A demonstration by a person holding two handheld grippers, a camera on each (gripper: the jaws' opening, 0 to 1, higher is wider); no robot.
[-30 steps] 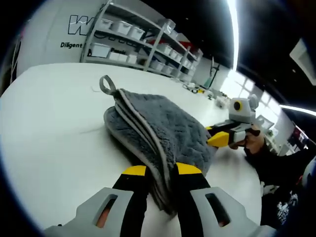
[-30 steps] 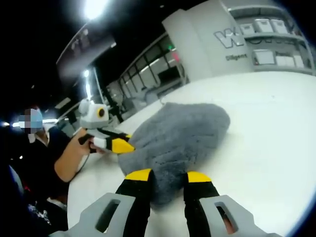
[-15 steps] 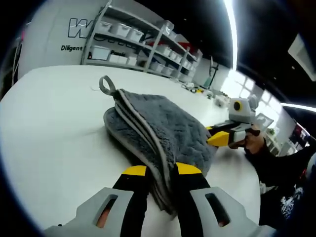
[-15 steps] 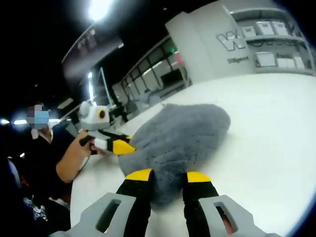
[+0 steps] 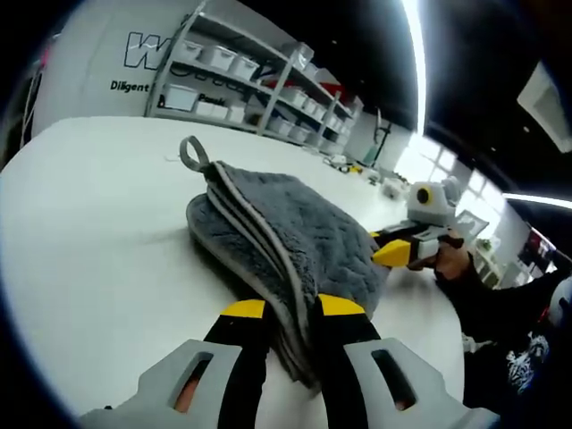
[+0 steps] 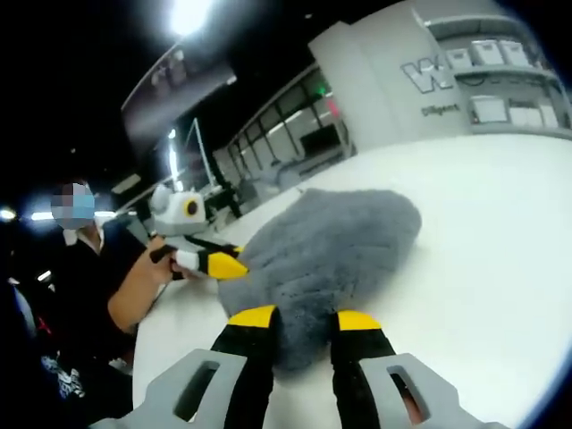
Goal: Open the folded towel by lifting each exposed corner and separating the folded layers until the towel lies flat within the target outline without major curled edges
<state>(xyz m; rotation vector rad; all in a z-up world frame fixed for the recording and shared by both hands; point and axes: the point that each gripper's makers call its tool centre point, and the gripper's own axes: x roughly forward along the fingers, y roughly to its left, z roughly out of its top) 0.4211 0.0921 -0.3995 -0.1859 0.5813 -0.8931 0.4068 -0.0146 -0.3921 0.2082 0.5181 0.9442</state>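
Grey towel [image 5: 286, 237] lay folded on the white table [image 5: 98, 232], hanging loop [image 5: 192, 154] at its far corner. Left gripper [image 5: 291, 308] was clamped on the near stacked edge; over 1 second that hold had not shifted. Right gripper [image 6: 304, 318] sat closed on the opposite edge, probably pinching pile, though the contact was hard to read. Only the cameras drifted slightly. No layer lifted yet; unfolding had not begun.

both views low, close, from opposite ends of the shared towel [image 5: 286, 237]
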